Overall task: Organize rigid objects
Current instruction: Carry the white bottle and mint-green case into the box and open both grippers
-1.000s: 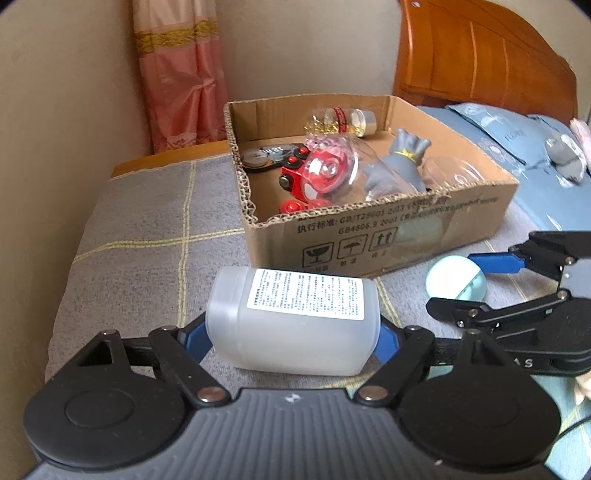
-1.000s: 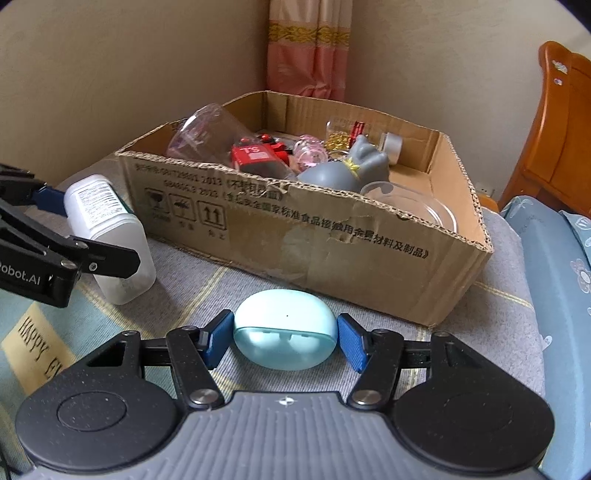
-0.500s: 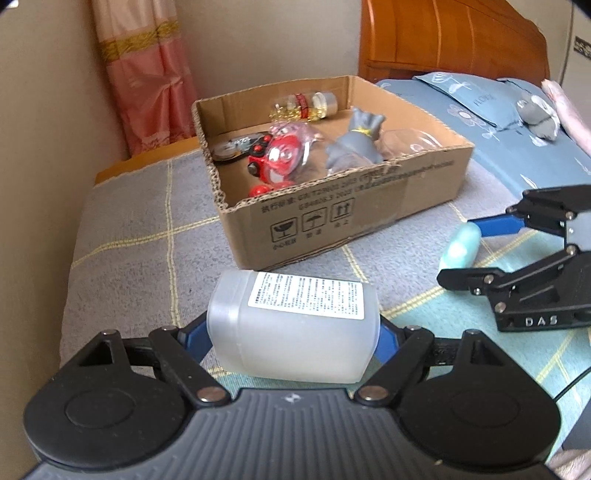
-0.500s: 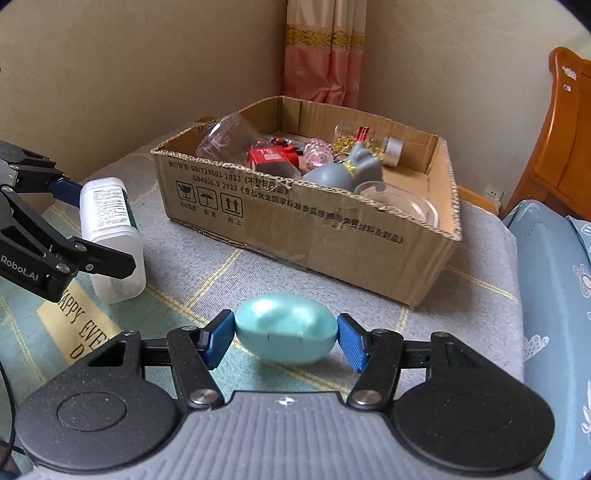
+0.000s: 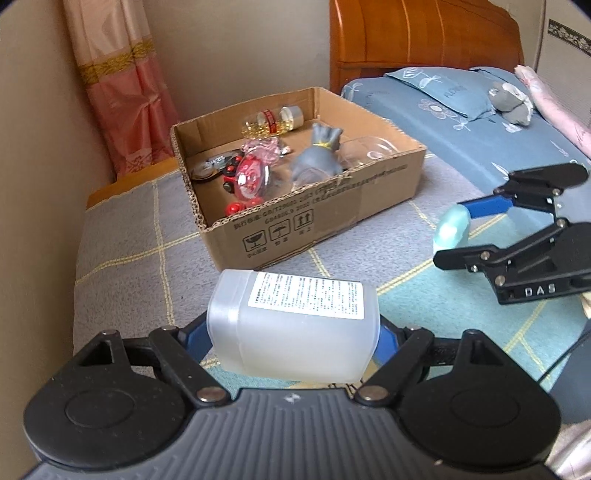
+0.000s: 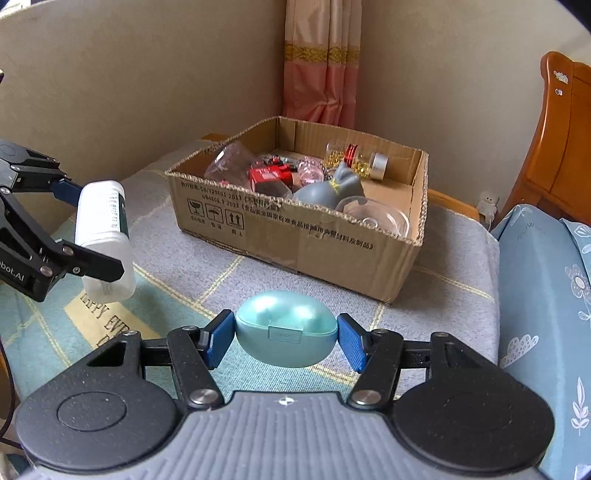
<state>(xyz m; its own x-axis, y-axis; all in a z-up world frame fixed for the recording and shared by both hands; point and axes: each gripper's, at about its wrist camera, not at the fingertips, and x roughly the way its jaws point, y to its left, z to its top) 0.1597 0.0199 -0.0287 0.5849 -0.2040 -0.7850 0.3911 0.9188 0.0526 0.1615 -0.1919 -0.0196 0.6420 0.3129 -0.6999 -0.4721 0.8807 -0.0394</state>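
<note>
My left gripper (image 5: 291, 338) is shut on a frosted white plastic bottle (image 5: 295, 325) with a printed label, held sideways above the blanket. The same bottle (image 6: 103, 236) shows at the left of the right wrist view, between the left gripper's fingers. My right gripper (image 6: 286, 338) is shut on a teal egg-shaped earbud case (image 6: 286, 328), lifted off the blanket. That case (image 5: 452, 230) also appears at the right of the left wrist view. Ahead of both stands an open cardboard box (image 5: 332, 218) (image 6: 306, 240) holding a red toy car (image 6: 269, 175), a grey figure (image 6: 332, 188) and clear jars.
The box rests on a grey checked blanket (image 5: 140, 236) near a beige wall corner with a pink curtain (image 6: 319, 62). A blue bed (image 5: 480, 122) with a wooden headboard (image 5: 424, 33) lies to the right. A teal printed mat (image 6: 74, 314) covers the near blanket.
Both grippers have risen with their loads and drawn back from the box, which now looks smaller and farther. The earbud case has tipped between the right pads. The left view has rolled.
</note>
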